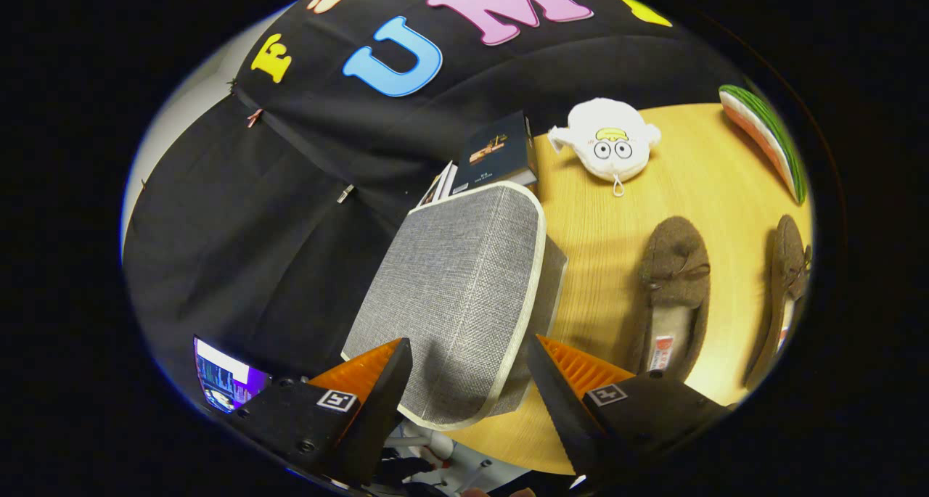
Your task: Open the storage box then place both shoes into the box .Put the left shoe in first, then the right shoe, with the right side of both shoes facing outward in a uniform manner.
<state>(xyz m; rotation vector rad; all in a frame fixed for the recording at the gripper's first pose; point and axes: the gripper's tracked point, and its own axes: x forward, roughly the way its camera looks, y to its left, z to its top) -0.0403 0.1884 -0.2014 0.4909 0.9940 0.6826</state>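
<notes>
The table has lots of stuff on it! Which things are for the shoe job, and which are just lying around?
For the job: the grey storage box, lid closed, just ahead of the open gripper; the two brown shoes beside it.

Just lying about: the white plush toy, the books behind the box, the watermelon-slice toy.

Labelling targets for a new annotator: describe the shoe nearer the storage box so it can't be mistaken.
On the wooden table, just right of the grey fabric storage box that sits ahead of the open gripper, lies a brown shoe. Unlike the second shoe further right, seen edge-on, its opening and pale lining face the camera.
</notes>
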